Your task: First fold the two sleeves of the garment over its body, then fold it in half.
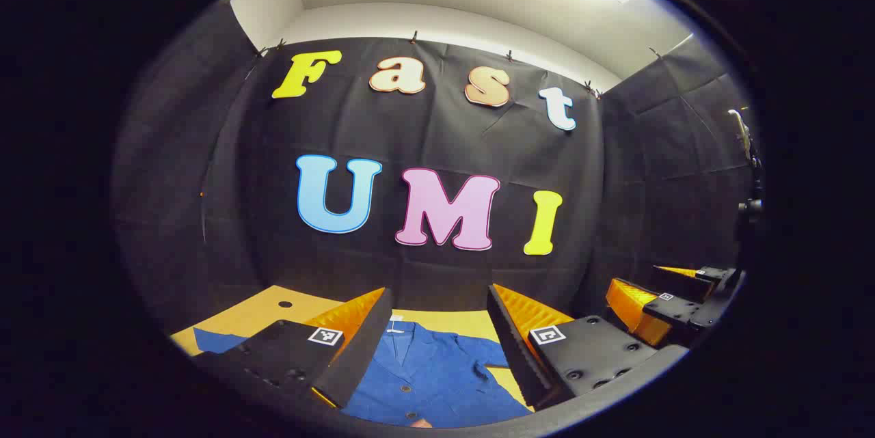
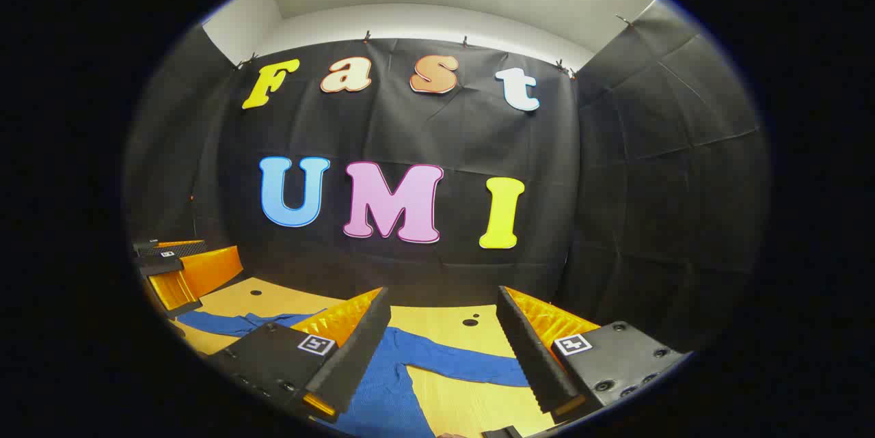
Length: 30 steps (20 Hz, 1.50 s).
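Blue cloth with a fine woven look lies flat on the yellow tabletop (image 1: pixel 260 311) in the left gripper view: a button-front shirt (image 1: pixel 437 373), collar toward the wall, a row of small dark buttons down its front. The left gripper (image 1: pixel 437 325) hangs above the shirt's body with its fingers spread wide, nothing between them; their inner faces are ribbed. One sleeve (image 1: pixel 215 340) pokes out to the side past the left finger. The right gripper (image 1: pixel 673 301) shows off to the side, at the tabletop's edge.

In the right gripper view the right gripper (image 2: pixel 444 325) hovers over the other sleeve (image 2: pixel 458 359) — a long soft band stretched straight out from the body across the tabletop, which has a few dark holes. Its fingers stand wide apart and empty. The left gripper (image 2: pixel 174 274) sits farther off, beyond the first sleeve.

Risk, as I judge it: thin cloth on a smooth top — a pinch may catch both layers or drag the whole shirt, skewing the fold; a shallow grip on the cuff could slip mid-lift.
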Motion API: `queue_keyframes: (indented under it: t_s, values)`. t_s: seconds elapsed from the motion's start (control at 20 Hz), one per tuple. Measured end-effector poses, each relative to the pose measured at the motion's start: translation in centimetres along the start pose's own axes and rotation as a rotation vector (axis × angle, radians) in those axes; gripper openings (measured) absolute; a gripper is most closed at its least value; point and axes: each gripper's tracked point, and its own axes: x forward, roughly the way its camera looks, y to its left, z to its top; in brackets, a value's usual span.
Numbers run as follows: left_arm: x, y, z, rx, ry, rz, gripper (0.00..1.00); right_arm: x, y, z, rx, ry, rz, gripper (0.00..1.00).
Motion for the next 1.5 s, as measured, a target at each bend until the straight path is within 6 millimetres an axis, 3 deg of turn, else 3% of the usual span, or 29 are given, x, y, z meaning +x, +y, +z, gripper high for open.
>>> queue_keyframes:
  t_s: [0.05, 0.4, 0.55, 0.6, 0.65, 0.8, 0.85, 0.9, 0.95, 1.0, 1.05, 1.25, 1.3, 1.5]
  values:
    - [0.0, 0.0, 0.2, 0.008, -0.002, 0.000, 0.82, 0.1, -0.1, -0.1, 0.006, 0.003, -0.003, 1.00]
    - [-0.3, 1.3, 0.0, 0.039, 0.004, 0.023, 0.82, 0.1, 0.5, -0.9, 0.064, 0.041, -0.002, 1.00]
    - [-0.5, 2.5, -0.4, 0.052, 0.016, 0.045, 0.82, 0.1, 1.2, -0.9, 0.051, 0.038, 0.009, 1.00]
    - [-0.5, 3.0, -0.5, 0.053, 0.018, 0.053, 0.82, 0.1, 1.5, -0.8, 0.044, 0.036, 0.017, 0.92]
    - [-0.5, 3.4, -0.4, 0.052, 0.020, 0.064, 0.82, 0.1, 1.8, -0.7, 0.038, 0.034, 0.024, 1.00]
    - [-0.7, 4.5, -0.7, 0.050, 0.025, 0.086, 0.82, 0.0, 2.9, -0.5, 0.029, 0.028, 0.046, 1.00]
    - [-0.8, 4.8, -0.7, 0.051, 0.026, 0.091, 0.82, -0.1, 3.2, -0.6, 0.027, 0.028, 0.052, 0.93]
    - [-0.8, 5.0, -0.8, 0.053, 0.029, 0.095, 0.82, -0.1, 3.4, -0.7, 0.026, 0.029, 0.056, 0.93]
    - [-0.8, 5.1, -0.8, 0.054, 0.030, 0.097, 0.82, -0.1, 3.5, -0.7, 0.023, 0.030, 0.059, 1.00]
    - [-0.9, 5.1, -0.8, 0.053, 0.030, 0.097, 0.82, -0.1, 3.5, -0.8, 0.020, 0.033, 0.059, 1.00]
    - [-0.9, 5.1, -0.7, 0.052, 0.027, 0.095, 0.82, -0.2, 3.6, -0.8, 0.018, 0.036, 0.060, 0.93]
    - [-0.6, 4.4, -0.4, 0.040, 0.015, 0.078, 0.82, -0.3, 3.2, -0.9, 0.027, 0.039, 0.049, 0.92]
    - [-0.5, 4.1, -0.3, 0.038, 0.014, 0.071, 0.82, -0.4, 3.1, -1.0, 0.028, 0.043, 0.048, 1.00]
    - [-0.5, 3.5, -0.5, 0.039, 0.014, 0.042, 0.82, -0.6, 2.6, -0.9, 0.019, 0.039, 0.037, 1.00]
